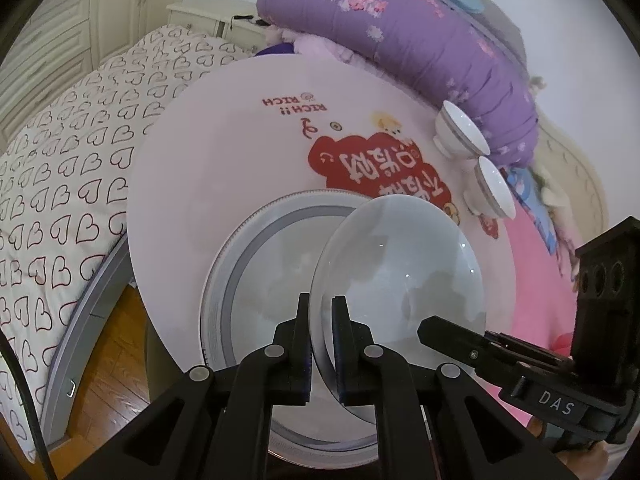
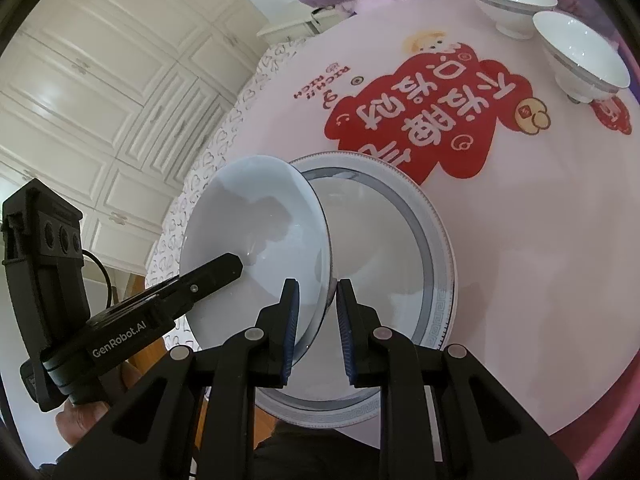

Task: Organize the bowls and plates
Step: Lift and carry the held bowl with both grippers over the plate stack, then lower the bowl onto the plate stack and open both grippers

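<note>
Item: small plate (image 1: 400, 264), tilted, pinched by left hand-held gripper (image 1: 322, 344) and right hand-held gripper (image 2: 318, 312), above large plate (image 1: 260, 280). Outstanding: two bowls (image 2: 520, 4) unstacked on desk (image 1: 224, 152).

Two plates: one with a patterned grey rim (image 1: 224, 280) lying flat beneath the hand-held grippers, and one plain white plate (image 1: 400, 272) tilted between their jaws. Two small white bowls (image 1: 460, 132) (image 1: 494, 190) stand beyond them. Two hand-held grippers (image 1: 320, 308) (image 2: 314, 296).

Black grippers (image 1: 322, 344), blue-padded fingers (image 2: 292, 320), silver rivets
</note>
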`<state>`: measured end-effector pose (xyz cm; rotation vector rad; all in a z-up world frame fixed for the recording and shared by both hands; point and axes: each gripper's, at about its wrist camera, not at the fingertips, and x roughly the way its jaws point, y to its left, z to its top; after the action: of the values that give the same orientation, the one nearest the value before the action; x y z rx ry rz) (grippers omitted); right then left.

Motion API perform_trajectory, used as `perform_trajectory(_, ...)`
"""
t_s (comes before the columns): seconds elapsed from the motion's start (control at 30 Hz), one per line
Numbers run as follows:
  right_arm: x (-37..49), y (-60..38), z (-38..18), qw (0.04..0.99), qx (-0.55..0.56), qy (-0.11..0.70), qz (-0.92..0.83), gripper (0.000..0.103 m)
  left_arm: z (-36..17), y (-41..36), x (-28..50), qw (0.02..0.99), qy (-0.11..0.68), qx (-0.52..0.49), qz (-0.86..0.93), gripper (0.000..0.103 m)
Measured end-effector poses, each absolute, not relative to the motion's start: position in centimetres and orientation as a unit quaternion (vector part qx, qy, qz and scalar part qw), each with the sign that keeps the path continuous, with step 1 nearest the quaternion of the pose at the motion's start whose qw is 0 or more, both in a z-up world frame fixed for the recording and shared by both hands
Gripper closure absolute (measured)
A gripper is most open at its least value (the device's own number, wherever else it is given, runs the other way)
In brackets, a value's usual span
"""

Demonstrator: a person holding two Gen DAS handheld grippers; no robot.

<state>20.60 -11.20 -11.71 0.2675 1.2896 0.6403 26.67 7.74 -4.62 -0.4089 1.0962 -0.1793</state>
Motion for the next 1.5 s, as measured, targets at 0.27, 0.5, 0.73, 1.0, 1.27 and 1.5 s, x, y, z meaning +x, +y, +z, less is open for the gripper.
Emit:
perform_trajectory(0.27,20.7,-11.0,-12.1,0.738,0.114,0.596,0.293,0.084,-5.2,7.5,26.8,0.827,0.523,-0.189,-0.082,0.098)
perform_trajectory(0.5,20.7,-10.9,-12.3,0.735,0.108,0.602,0.292,0.084,-5.7,7.5,27.0,0.824,0.528,-0.187,-0.082,0.098)
perform_trajectory(0.73,20.8,-11.0,-12.2,0.737,0.109,0.599,0.294,0.084,-5.6,7.4,26.9,0.826,0.525,-0.186,-0.082,0.098)
perform_trajectory(1.0,21.1,-13.1,-10.9,0.753,0.127,0.581,0.283,0.084,-4.2,5.5,27.4,0.836,0.513,-0.17,-0.098,0.099)
perform_trajectory(1.27,22.8,-19.2,-9.1,0.786,0.16,0.552,0.229,0.084,-3.0,-1.0,30.9,0.844,0.496,-0.139,-0.15,0.099)
perform_trajectory(1.5,24.8,-24.8,-10.9,0.788,0.183,0.562,0.171,0.084,-5.5,-7.1,34.1,0.822,0.526,-0.114,-0.187,0.099)
